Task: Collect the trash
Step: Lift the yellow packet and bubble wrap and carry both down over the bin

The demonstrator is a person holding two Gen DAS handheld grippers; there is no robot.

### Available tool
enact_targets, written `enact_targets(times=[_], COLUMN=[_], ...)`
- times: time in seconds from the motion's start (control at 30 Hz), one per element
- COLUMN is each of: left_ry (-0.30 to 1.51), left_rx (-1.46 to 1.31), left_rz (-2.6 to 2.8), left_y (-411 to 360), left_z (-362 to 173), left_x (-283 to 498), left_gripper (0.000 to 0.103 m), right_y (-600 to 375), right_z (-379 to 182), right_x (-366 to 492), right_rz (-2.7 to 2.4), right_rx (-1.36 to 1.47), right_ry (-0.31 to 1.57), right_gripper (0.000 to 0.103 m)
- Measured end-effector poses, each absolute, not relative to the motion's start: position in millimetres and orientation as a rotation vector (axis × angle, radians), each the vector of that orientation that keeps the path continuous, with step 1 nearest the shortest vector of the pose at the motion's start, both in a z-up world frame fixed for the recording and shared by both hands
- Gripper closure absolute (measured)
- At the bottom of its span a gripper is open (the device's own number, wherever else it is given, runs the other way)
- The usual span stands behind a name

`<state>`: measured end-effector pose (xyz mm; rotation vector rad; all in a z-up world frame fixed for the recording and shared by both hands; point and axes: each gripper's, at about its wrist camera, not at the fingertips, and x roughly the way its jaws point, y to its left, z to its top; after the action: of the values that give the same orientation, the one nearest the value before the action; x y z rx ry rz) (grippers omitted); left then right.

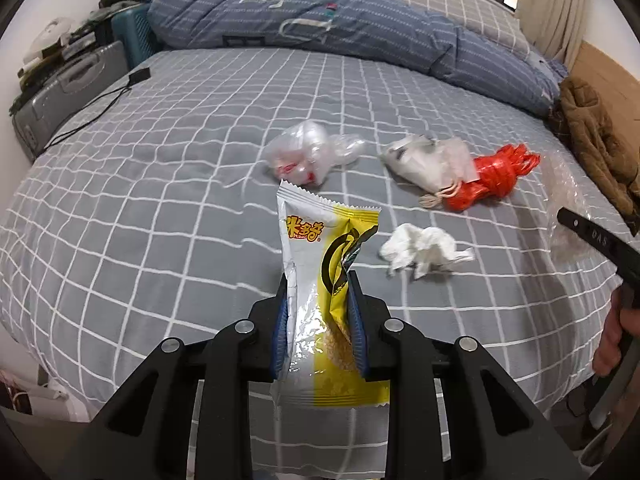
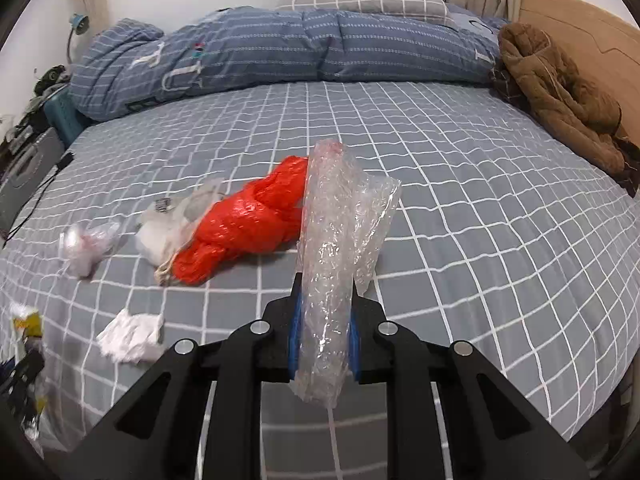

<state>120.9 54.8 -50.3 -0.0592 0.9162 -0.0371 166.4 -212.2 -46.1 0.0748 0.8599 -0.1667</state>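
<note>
Clamped between the left gripper's [image 1: 320, 312] blue pads, a yellow-and-silver snack wrapper [image 1: 320, 264] shows orange Chinese characters at frame centre. Bubble wrap [image 2: 336, 248] stands pinched in the right gripper [image 2: 324, 320]; "DAS" marks its arm at right.

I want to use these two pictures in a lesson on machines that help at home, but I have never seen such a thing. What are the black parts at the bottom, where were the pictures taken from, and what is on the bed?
No robot: a person holds a two-fingered grabber in each hand, each carrying a camera looking along its fingers. The left gripper pinches a yellow snack wrapper; the right gripper pinches bubble wrap. On the checked bed lie a red bag, a white tissue and clear bags.
</note>
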Motion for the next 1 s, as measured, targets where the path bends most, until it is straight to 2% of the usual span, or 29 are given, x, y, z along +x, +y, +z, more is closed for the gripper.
enact_targets(times=[0.37, 1.0], left_ry=[0.852, 0.859], left_rx=[-0.046, -0.013], left_rz=[-0.112, -0.187], left_y=[21, -11], left_z=[-36, -53], left_x=[105, 52], left_gripper=[0.078, 0.078], right_y=[-200, -174], right_z=[-17, -24], right_x=[118, 36], right_rz=[-0.021, 0.033], right_rx=[0.107, 0.072], right_ry=[0.801, 0.828], right_gripper=[0.086, 0.086])
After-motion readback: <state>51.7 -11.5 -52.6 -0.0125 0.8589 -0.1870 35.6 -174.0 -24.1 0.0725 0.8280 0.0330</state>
